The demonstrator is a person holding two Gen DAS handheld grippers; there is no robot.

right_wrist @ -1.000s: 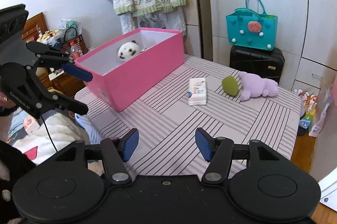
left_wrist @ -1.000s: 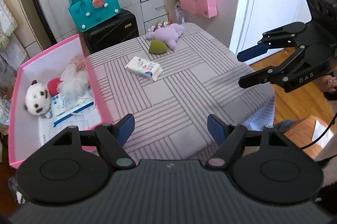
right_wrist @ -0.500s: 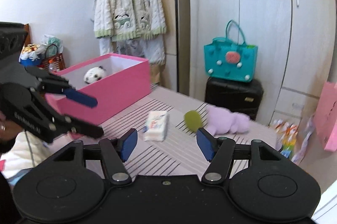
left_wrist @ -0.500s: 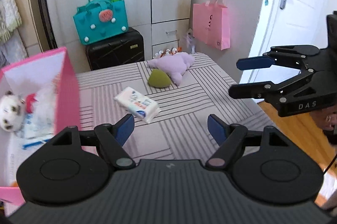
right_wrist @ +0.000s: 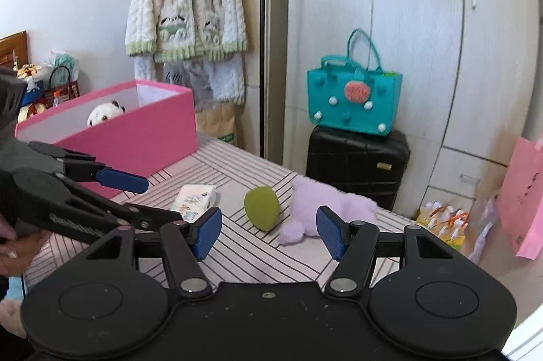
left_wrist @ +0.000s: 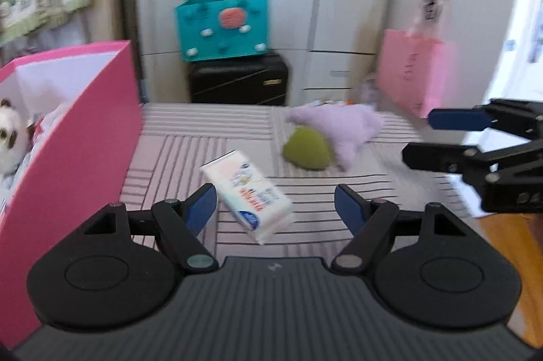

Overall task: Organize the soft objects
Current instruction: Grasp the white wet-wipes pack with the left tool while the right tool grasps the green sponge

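**Both grippers hanging open over the striped table, soft things lying ahead**

Left wrist view: the left gripper [left_wrist: 275,205], black with blue pads, is holding its jaws apart with nothing pressed between them. The white rectangular tissue pack with blue and red print [left_wrist: 247,195] is lying tilted on the grey striped tablecloth [left_wrist: 176,157], showing in the gap between the fingers and nearer the left pad. At one o'clock from the pack, the olive-green egg-shaped sponge [left_wrist: 307,149] is sitting against the lilac plush toy [left_wrist: 342,127], which is lying just behind it. At nine o'clock the pink open-topped storage box [left_wrist: 81,137] is standing at the table's edge, with the black-and-white plush panda [left_wrist: 10,137] showing inside it. At three o'clock the right gripper [left_wrist: 437,137] is reaching in, its jaws spread and empty. The view is blurring slightly.

Right wrist view: the right gripper [right_wrist: 268,232] is standing open, gripping nothing. The green sponge [right_wrist: 262,207] and lilac plush [right_wrist: 325,208] are lying touching at twelve o'clock, beyond the fingertips. The tissue pack [right_wrist: 195,200] is lying at eleven o'clock. The left gripper [right_wrist: 142,201] is coming in from nine o'clock, jaws apart. The pink box [right_wrist: 135,137] is standing at ten o'clock, the panda [right_wrist: 103,115] peeking over its rim.
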